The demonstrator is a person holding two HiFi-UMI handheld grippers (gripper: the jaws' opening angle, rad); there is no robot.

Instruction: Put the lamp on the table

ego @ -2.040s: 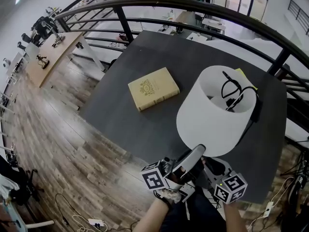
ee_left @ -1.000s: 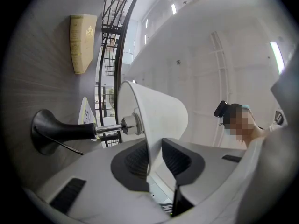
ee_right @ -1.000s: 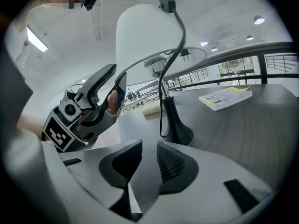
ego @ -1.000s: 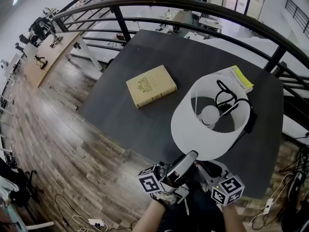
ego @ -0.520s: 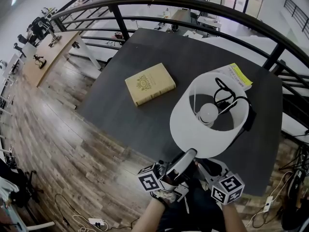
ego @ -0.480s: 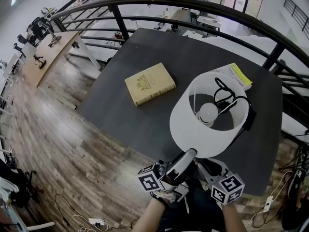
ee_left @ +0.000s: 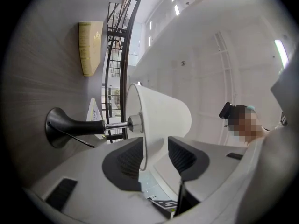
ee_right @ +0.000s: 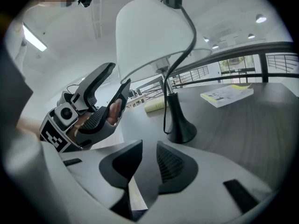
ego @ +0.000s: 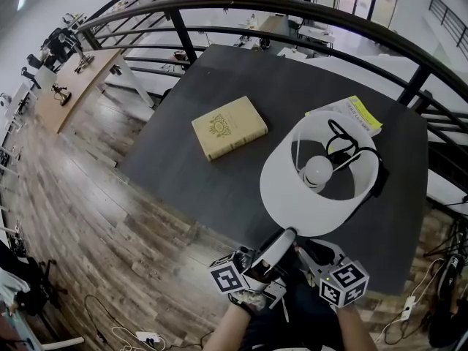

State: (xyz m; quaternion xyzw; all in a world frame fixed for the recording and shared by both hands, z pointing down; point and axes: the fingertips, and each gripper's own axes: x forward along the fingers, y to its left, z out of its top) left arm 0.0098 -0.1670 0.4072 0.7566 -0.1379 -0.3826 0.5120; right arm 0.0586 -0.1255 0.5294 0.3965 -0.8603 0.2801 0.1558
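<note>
In the head view the lamp (ego: 281, 192) hid its own base under its shade, which also covered one corner of the yellow-edged booklet (ego: 358, 112) on the worktop (ego: 219, 189). The right tool (ee_right: 149, 158) showed little there beyond its marker cube, its jaws seemingly lost beneath the shade rim. Both forearms (ego: 228, 333) were cut by the bottom edge. In the right gripper view the lamp's cord crossed the book (ee_right: 154, 107), hiding one end.

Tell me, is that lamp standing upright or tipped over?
Upright: the lamp stands with its base flat on the dark table.
</note>
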